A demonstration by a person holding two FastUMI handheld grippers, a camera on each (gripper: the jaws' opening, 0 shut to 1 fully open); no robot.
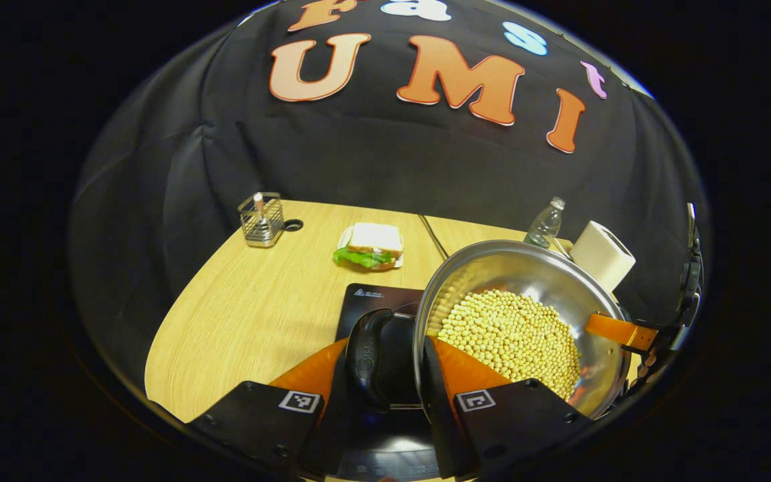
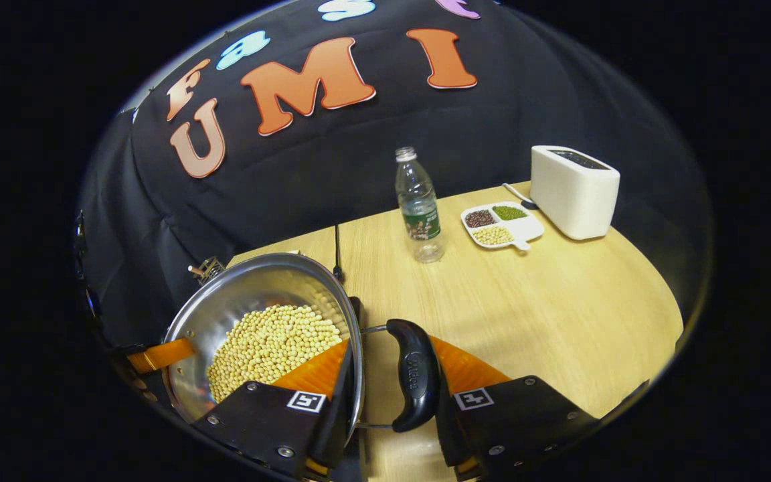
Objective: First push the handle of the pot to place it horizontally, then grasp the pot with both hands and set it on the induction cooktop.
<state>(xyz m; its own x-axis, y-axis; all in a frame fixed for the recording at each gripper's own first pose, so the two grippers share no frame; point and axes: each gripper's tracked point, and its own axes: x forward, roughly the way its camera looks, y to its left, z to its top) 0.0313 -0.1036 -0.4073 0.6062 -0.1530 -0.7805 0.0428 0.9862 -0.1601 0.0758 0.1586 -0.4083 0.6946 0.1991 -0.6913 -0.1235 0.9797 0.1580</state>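
Over cooktop: pot of beans, partly above induction cooktop, held level so nothing spills.
Left gripper: clamped on pot's rim and side handle.
Right gripper: clamped on opp. handle, sharing weight.

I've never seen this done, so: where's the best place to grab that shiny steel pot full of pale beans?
By its two black side handles, one gripper from each side, fingers straddling handle and rim. The steel pot is wide, loaded and smooth-walled, so opposite holds probably keep it level.
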